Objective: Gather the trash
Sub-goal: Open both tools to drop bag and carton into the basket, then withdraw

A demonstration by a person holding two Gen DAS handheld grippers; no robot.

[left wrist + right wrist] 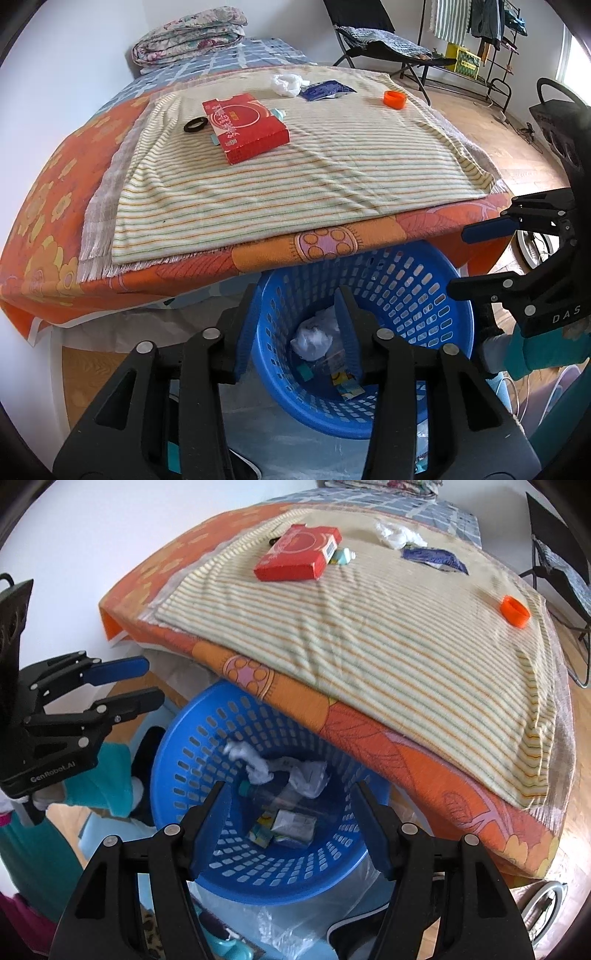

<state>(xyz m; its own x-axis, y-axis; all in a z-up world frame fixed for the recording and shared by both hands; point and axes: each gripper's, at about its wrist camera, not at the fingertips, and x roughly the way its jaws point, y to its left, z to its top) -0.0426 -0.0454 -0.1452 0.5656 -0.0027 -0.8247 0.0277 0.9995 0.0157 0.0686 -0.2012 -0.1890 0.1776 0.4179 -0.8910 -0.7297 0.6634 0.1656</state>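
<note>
A blue perforated basket (417, 295) (192, 760) stands on the floor under the bed's edge, holding crumpled white paper (280, 768), a clear bottle and small cartons. My left gripper (295, 306) is open and empty above the basket. My right gripper (291, 797) is open and empty over the basket too; it also shows at the right of the left wrist view (476, 254). On the striped towel (295, 177) lie a red box (245, 127), a black ring (196, 125), white crumpled plastic (286, 84), a blue wrapper (325, 90) and an orange cap (394, 99).
The bed has an orange flowered cover (48, 221) and a folded quilt (188, 35) at the far end. A folding chair (373, 40) and a clothes rack (480, 33) stand beyond on the wooden floor. A clear plastic bag (295, 926) lies below the basket.
</note>
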